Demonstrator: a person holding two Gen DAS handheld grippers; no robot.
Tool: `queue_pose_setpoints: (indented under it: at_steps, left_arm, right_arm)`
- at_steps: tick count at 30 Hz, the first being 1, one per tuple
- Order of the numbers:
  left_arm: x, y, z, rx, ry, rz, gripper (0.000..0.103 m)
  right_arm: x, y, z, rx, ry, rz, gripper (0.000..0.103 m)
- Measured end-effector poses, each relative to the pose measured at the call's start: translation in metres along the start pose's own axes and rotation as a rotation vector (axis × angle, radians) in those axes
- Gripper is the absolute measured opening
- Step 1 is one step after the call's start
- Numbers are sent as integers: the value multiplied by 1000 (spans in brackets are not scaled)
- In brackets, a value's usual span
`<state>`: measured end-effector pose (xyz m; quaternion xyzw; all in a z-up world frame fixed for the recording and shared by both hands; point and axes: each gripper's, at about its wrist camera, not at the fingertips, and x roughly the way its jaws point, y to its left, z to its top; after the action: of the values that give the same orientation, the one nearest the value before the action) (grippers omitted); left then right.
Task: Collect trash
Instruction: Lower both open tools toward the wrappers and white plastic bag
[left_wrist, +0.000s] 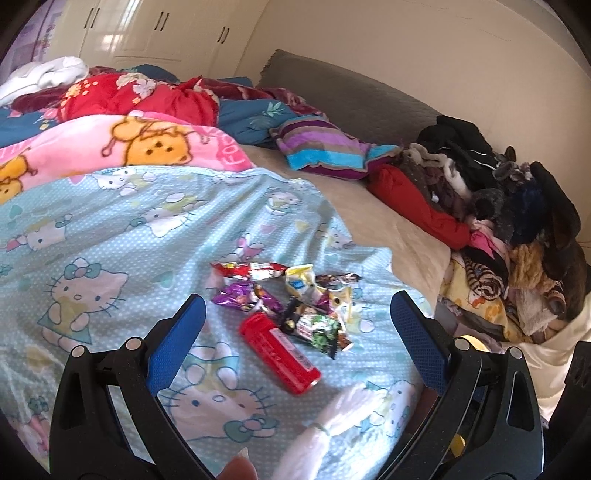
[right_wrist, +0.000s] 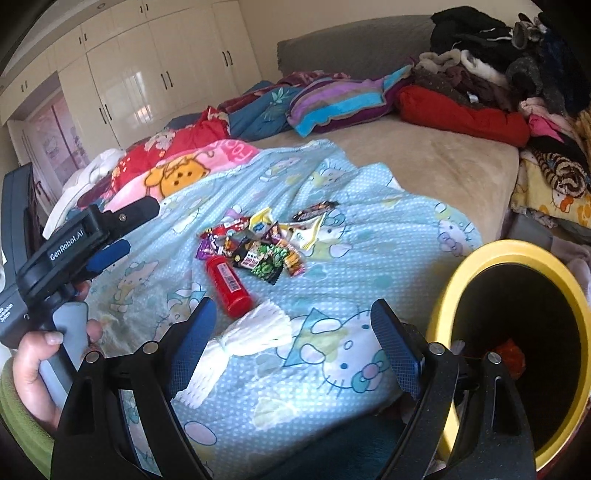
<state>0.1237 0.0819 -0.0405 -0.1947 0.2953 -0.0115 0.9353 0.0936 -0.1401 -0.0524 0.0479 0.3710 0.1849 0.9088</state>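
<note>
Both the left tool (left_wrist: 297, 328) and the right tool (right_wrist: 293, 332) gape wide and hold nothing above the Hello Kitty sheet (right_wrist: 354, 266) on the bed, where a red tube (right_wrist: 228, 286) lies just beside the snack wrappers (right_wrist: 264, 242), a white foam net (right_wrist: 240, 345) nearer, and the yellow-rimmed bin (right_wrist: 517, 354) stands at the right.

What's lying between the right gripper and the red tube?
A white foam net lies between the right gripper and the red tube, in the right wrist view.

Red bottle (right_wrist: 228, 286) lies beside wrappers (right_wrist: 266, 242) (perhaps snack).
</note>
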Motion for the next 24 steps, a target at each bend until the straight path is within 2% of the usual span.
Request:
queue_pose_setpoints:
  at_steps: [5, 12, 15, 22, 24]
  left_arm:
    - [9, 14, 3, -16, 12, 21, 92]
    - [38, 37, 3, -77, 70, 39, 91]
    - [50, 41, 3, -94, 96, 36, 84]
    - [87, 51, -2, -163, 189, 16, 65]
    - [95, 55, -4, -188, 211, 7, 64]
  right_arm:
    - [23, 8, -3, -16, 48, -25, 83]
    - [54, 15, -6, -7, 106, -32, 83]
    - [64, 17, -6, 4, 124, -19, 83]
    - [94, 7, -11, 116, 224, 27, 83]
    - [102, 7, -16, 122, 257, 45, 79]
